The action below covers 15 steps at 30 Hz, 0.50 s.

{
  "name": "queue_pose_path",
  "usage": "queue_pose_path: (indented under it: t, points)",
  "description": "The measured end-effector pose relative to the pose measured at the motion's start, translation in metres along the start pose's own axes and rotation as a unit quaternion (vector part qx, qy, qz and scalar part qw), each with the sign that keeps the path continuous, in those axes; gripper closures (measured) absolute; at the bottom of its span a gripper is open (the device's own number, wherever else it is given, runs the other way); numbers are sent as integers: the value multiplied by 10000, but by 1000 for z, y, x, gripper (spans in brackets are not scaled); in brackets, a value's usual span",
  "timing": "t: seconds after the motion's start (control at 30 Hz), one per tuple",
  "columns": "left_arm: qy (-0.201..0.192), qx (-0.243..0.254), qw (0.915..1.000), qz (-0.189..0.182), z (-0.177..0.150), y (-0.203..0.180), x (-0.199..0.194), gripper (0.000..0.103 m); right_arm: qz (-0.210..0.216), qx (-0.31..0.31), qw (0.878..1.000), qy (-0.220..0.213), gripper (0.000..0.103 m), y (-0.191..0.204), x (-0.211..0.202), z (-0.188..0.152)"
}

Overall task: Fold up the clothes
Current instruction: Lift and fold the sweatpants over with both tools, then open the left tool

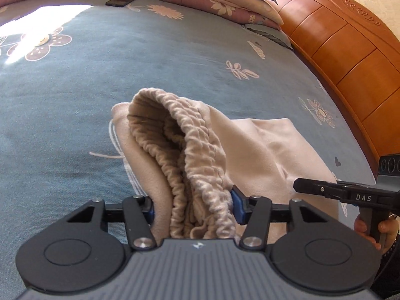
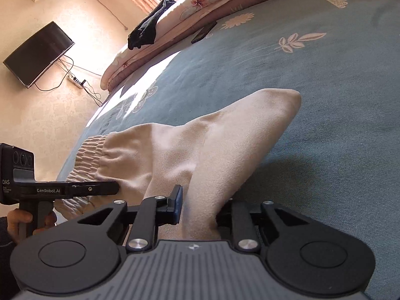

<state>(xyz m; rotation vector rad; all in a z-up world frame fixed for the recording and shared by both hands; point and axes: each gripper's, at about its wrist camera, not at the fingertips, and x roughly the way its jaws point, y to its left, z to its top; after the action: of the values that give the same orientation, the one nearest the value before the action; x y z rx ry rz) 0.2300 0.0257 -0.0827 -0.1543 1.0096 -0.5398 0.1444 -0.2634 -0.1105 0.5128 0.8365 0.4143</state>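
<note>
Black left gripper (image 1: pixel 193 207): blue-padded fingers (image 1: pixel 236 206), silver screws, ribbed grey housing; "DAS" lettering on right gripper (image 2: pixel 197 210).

Soft, matt beige fleece trousers (image 1: pixel 265 145) with a puckered elastic waistband (image 1: pixel 200 145) lie on a napped blue-grey floral bedspread (image 1: pixel 125 80); the orange wooden headboard (image 1: pixel 350 57) looks glossy.

Each wrist camera looks down along its fingers, close over the blue bedspread (image 1: pixel 75 95). Both views share the beige trousers (image 2: pixel 175 150).

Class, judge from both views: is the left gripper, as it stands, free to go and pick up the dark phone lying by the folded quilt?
Probably not yet. The left gripper is shut on the beige trousers' waistband; the phone lies unobstructed far across the bedspread.
</note>
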Motion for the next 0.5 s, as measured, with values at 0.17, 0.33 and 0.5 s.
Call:
queue_pose_path:
  t: [0.17, 0.33, 0.5]
  points:
    - [64, 557, 9979, -310, 19, -59, 28, 51, -348, 265, 9971, -625, 80, -18, -52, -6]
    - [176, 1054, 9919, -681, 37, -130, 71, 52, -865, 564, 9873, -1209, 80, -49, -104, -19]
    - [364, 1458, 9839, -965, 52, -197, 119, 52, -1344, 846, 9728, -1685, 80, -84, -147, -28]
